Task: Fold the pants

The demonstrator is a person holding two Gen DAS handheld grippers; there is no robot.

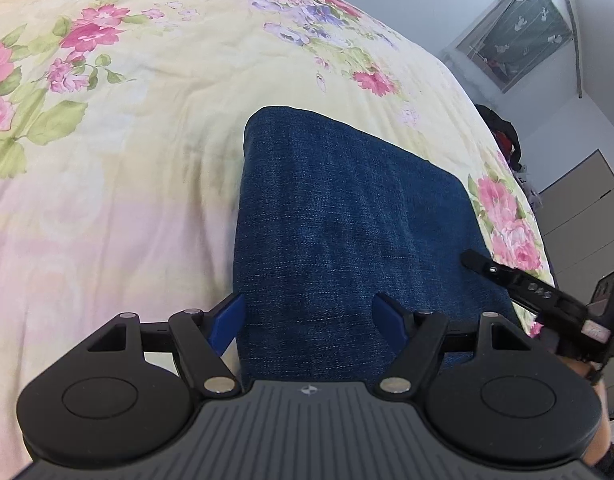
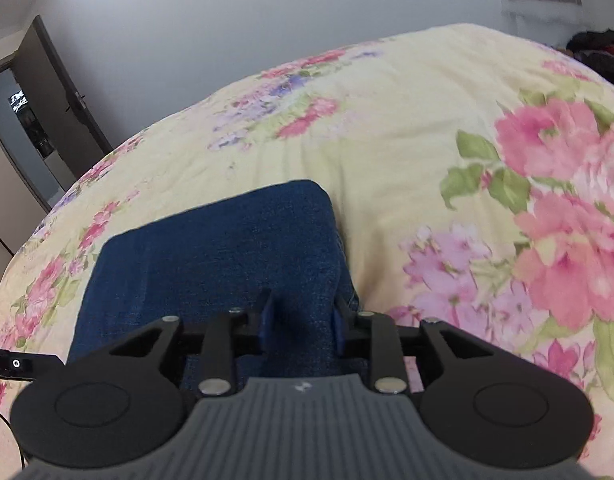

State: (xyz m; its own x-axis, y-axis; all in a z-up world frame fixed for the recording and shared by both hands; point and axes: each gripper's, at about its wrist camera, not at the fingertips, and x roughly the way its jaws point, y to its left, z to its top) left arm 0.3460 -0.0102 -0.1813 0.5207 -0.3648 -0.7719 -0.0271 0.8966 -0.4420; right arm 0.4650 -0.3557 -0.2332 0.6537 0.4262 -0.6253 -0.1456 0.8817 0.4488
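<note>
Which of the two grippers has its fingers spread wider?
The left gripper: its blue fingers stand far apart over the folded pants. The right gripper has a narrower gap.

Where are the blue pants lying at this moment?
The pants lie folded flat on the flowered bedspread, in the lower middle of both wrist views, directly in front of the left tool and the right tool.

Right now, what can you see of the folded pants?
The pants are dark blue denim, folded into a thick flat rectangle with rounded corners, lying on the floral bedspread. The left gripper sits open at their near edge. The right gripper has its blue pads close around a raised fold near their right edge; actual contact is unclear.
</note>
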